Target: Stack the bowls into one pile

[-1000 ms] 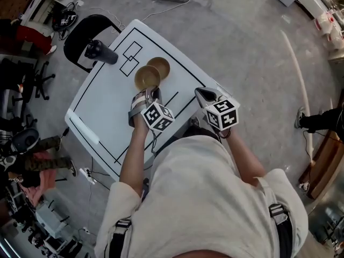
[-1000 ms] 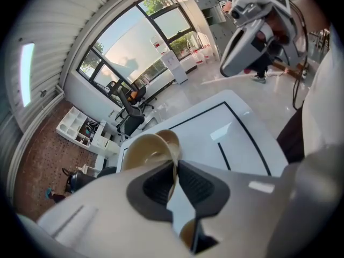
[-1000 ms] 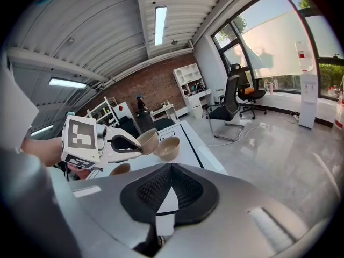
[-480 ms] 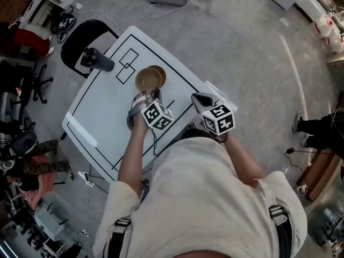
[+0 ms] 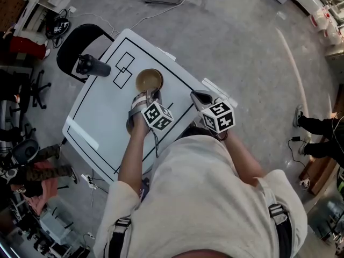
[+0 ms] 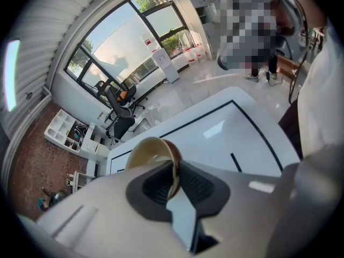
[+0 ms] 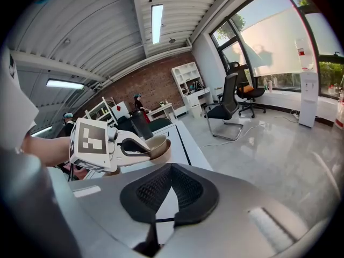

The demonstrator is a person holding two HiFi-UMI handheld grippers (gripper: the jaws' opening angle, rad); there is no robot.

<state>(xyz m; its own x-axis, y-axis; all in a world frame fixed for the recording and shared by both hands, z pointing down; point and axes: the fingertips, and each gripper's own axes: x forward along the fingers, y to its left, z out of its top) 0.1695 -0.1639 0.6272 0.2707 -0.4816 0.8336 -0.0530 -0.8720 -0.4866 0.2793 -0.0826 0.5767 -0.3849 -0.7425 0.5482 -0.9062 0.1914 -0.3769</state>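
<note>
A tan bowl [image 5: 149, 80] sits in the middle of the white table [image 5: 107, 117]. My left gripper [image 5: 152, 93] has that bowl's near rim between its pads, and its jaws are opening. In the left gripper view the rim [image 6: 173, 165] stands upright between the dark pads of the left gripper [image 6: 174, 171]. The second bowl is hidden under the held one. My right gripper [image 5: 200, 97] hovers at the table's right edge, shut and empty. The right gripper view shows its own pads [image 7: 156, 190] closed together, with the left gripper [image 7: 134, 145] and the bowl [image 7: 160, 144] beyond them.
A black bottle [image 5: 88, 66] stands at the table's far left corner, beside a black chair [image 5: 72, 39]. A white strip [image 5: 83, 133] lies along the near left edge. Black outlined rectangles [image 5: 124, 69] are marked on the table left of the bowl.
Two bowls stood side by side before; my left gripper carried the nearer one over the farther one, and now only one shows. My right gripper drifted slightly left.
</note>
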